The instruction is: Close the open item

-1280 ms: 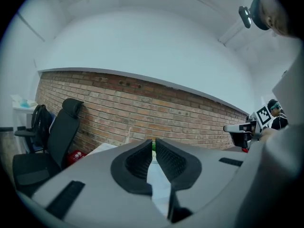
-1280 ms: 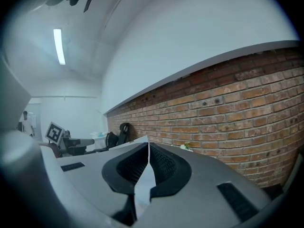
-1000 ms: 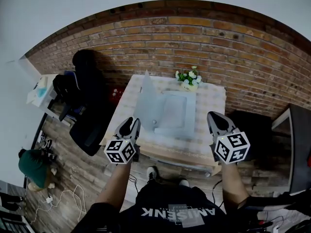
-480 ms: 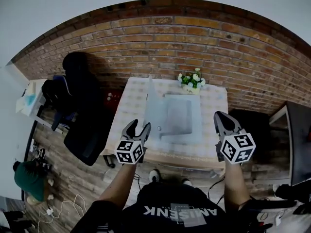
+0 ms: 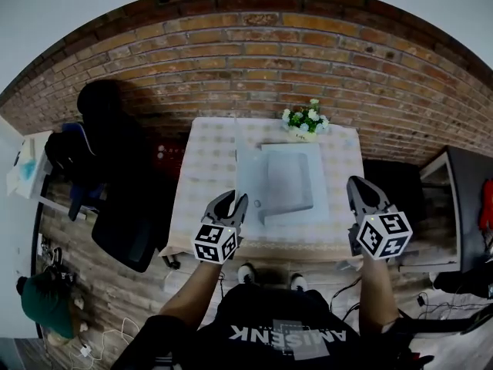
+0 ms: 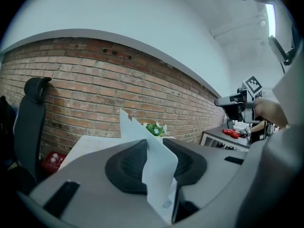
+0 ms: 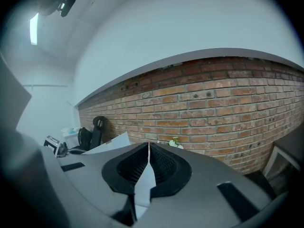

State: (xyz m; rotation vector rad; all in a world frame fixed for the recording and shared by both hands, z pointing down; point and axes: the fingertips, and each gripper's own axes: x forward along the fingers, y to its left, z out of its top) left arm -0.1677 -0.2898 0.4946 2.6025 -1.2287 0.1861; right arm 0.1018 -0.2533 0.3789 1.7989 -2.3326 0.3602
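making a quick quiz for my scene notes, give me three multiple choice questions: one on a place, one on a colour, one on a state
1. Where do the flowers stand?
A) at the table's far edge, near the brick wall
B) at the table's near edge
C) at the table's left edge

2. What colour is the open case?
A) red
B) pale blue-grey
C) black

3. How is the right claw?
A) wide open
B) shut on the flowers
C) shut, holding nothing

Answers:
1 A: the head view shows them at the far edge, just before the wall.
2 B: its flat half and its raised lid are both pale blue-grey.
3 C: the right gripper view shows the jaws meeting with nothing pinched between them.
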